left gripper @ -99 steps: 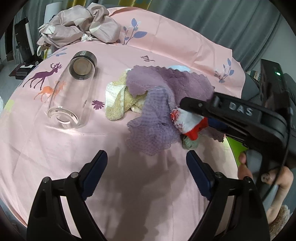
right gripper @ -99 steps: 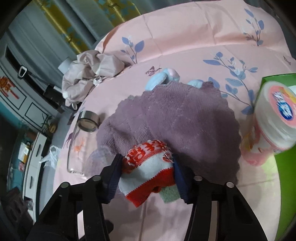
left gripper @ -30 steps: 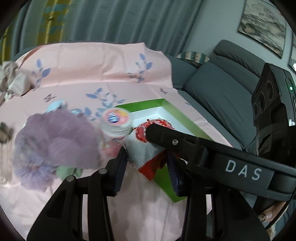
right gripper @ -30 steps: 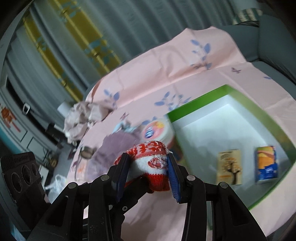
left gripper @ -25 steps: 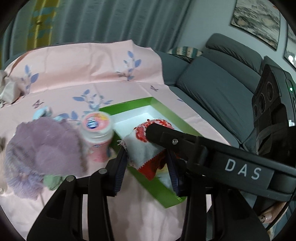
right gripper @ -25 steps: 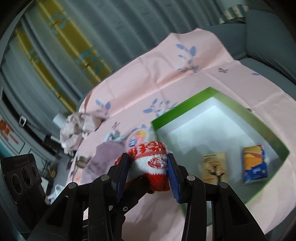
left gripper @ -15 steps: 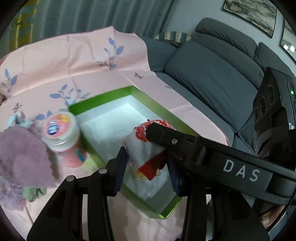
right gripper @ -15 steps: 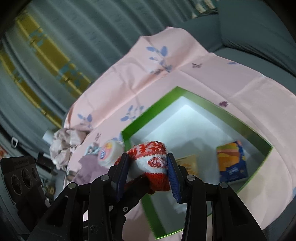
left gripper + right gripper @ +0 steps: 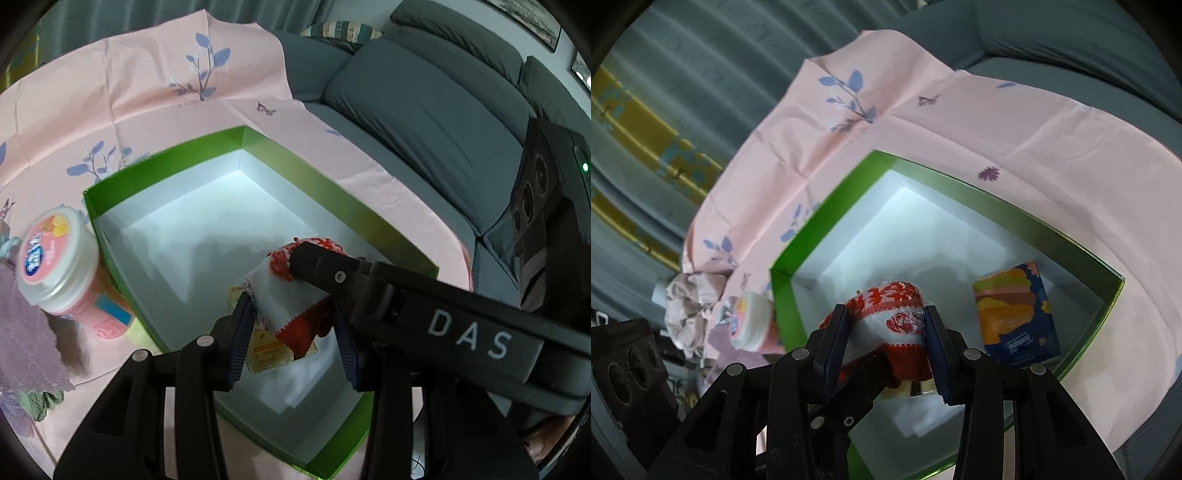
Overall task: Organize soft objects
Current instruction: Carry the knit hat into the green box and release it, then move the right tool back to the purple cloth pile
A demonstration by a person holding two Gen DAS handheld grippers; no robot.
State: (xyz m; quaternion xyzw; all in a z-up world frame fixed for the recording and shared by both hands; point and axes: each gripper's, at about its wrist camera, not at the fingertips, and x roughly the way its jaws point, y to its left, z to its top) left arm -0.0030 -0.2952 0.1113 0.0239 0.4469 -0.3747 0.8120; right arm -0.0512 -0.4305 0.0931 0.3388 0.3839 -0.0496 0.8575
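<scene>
Left wrist: your left gripper [image 9: 293, 328] is clamped on the red-and-white knit sock [image 9: 284, 301], over the green box [image 9: 332, 192]; pink jar [image 9: 61, 273] at 9 o'clock | Right wrist: your right gripper [image 9: 886, 345] is clamped on the same sock [image 9: 886, 314]; blue-orange packet [image 9: 1015, 314] lies inside the box [image 9: 827, 221] at 3 o'clock.

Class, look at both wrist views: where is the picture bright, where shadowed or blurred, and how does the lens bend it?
Left wrist view: the green box has a glaring white floor with a soft shadow; the pink jar is blurred. Right wrist view: the curtains are smeared and bowed by the fisheye; corners black.
</scene>
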